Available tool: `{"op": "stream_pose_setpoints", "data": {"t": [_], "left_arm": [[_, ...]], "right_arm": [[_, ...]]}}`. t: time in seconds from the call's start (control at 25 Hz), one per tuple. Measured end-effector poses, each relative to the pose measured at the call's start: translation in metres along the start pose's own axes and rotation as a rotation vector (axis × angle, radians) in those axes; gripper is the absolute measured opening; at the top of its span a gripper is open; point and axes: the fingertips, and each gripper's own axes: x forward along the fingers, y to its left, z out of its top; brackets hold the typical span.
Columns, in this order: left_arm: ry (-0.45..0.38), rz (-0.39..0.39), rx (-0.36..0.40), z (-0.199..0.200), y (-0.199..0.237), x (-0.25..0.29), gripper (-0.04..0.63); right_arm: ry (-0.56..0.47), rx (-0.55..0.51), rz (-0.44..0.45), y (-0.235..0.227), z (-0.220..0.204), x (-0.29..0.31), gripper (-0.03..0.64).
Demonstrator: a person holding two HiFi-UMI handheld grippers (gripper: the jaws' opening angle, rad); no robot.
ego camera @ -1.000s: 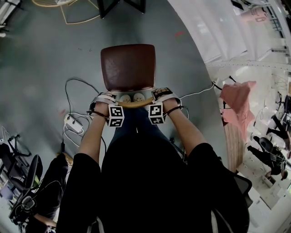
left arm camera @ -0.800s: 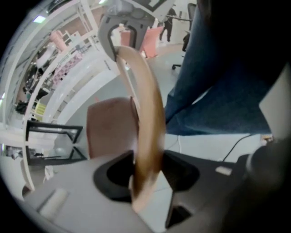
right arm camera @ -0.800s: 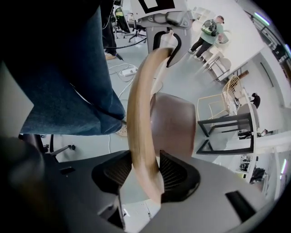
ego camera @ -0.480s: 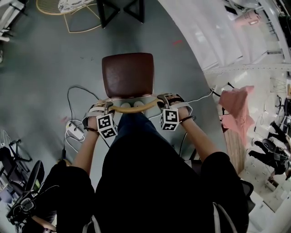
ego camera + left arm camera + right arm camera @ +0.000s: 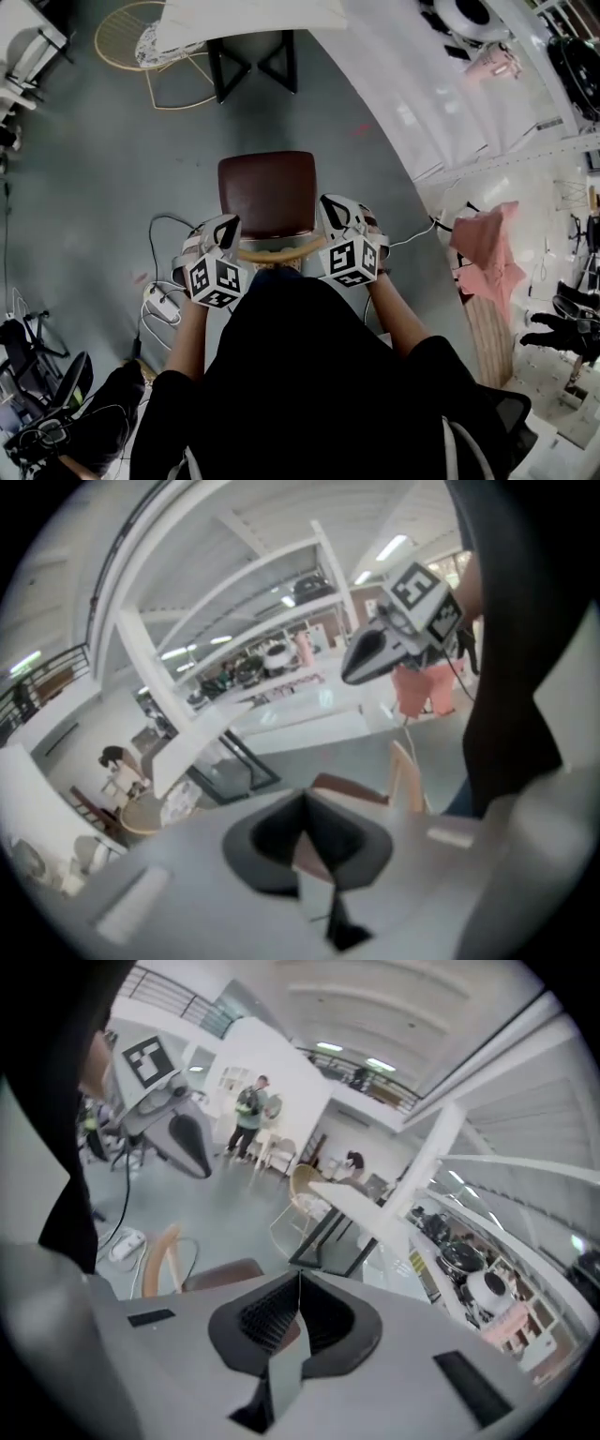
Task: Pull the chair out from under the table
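Observation:
The chair stands free on the grey floor in the head view, with its brown seat [image 5: 267, 192] away from me and its curved wooden backrest [image 5: 281, 253] toward me. My left gripper [image 5: 230, 223] hovers above the backrest's left end, and my right gripper [image 5: 330, 204] above its right end; neither touches the chair. Both pairs of jaws have just closed and are shut with nothing between them. In the left gripper view the left gripper [image 5: 302, 803] points over the seat [image 5: 352, 789]. The right gripper [image 5: 300, 1283] points past the backrest [image 5: 159, 1260].
A white table [image 5: 253, 14] on black legs stands beyond the chair, a wire chair [image 5: 141, 47] to its left. A power strip with cables [image 5: 159, 300] lies on the floor at left. A long white counter [image 5: 422, 103] and a pink cloth [image 5: 487, 248] are at right.
Both grippers have let go of the wooden backrest, risen above it and rolled, and their jaws have closed. The chair now sits lower in the head view, with the table showing beyond it.

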Motion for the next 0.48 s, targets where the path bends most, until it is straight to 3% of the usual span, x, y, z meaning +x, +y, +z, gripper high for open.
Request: {"op": "stream_pose_setpoints", "data": {"t": [0.12,0.24,0.48], "left_arm": [[-0.086,0.092,-0.041,0.032,0.029,-0.022,0.008],[-0.181,0.176,-0.114,0.062,0.049,-0.046,0.008],[-0.433,0.225,-0.454,0.11,0.078,-0.082,0.008]], "right_arm": [[-0.102,0.174,-0.084,-0.028,0.035,-0.019,0.021],[-0.192,0.273,-0.136,-0.048,0.061,-0.042,0.021],[-0.354,0.463,-0.227,-0.085,0.105,-0.087,0.02]]}}
